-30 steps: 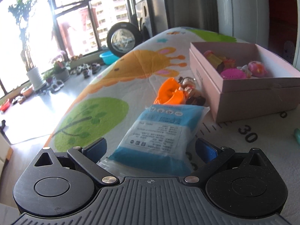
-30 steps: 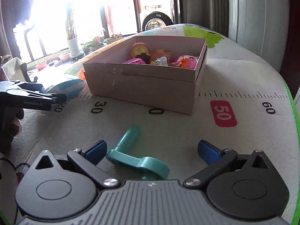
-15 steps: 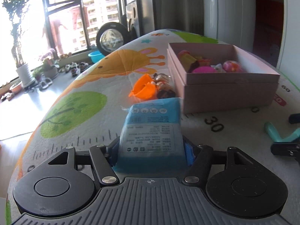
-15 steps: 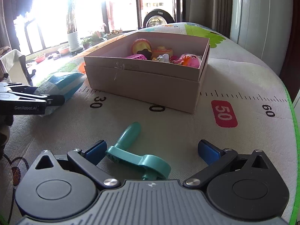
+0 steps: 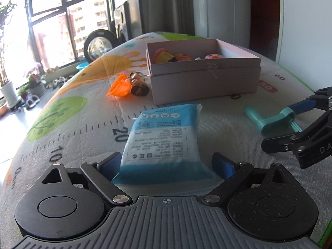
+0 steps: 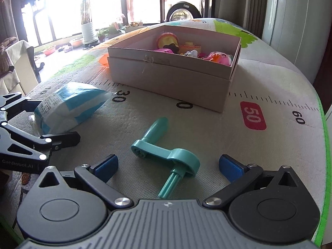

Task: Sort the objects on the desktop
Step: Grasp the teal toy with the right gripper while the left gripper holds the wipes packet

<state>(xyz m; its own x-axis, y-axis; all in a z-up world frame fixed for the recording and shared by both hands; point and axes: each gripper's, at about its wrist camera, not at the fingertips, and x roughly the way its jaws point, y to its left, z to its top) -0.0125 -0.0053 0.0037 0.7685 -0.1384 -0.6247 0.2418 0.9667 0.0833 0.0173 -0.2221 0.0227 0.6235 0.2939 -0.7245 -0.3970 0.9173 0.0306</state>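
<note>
The play mat (image 6: 269,87) carries a printed ruler with 10, 20, 30, 60 and a red label "50" (image 6: 252,115). The left gripper (image 6: 31,124) reads "CenRobot.AI". The print on the blue packet (image 5: 164,139) is too small to read.

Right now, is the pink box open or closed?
Open. The box has no lid on top, and toys lie uncovered inside, seen from both wrist views.

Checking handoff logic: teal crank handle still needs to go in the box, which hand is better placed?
Right. The right gripper has its jaws open on either side of the teal crank handle. The left gripper, jaws opening, straddles the blue packet, farther from the handle.
</note>
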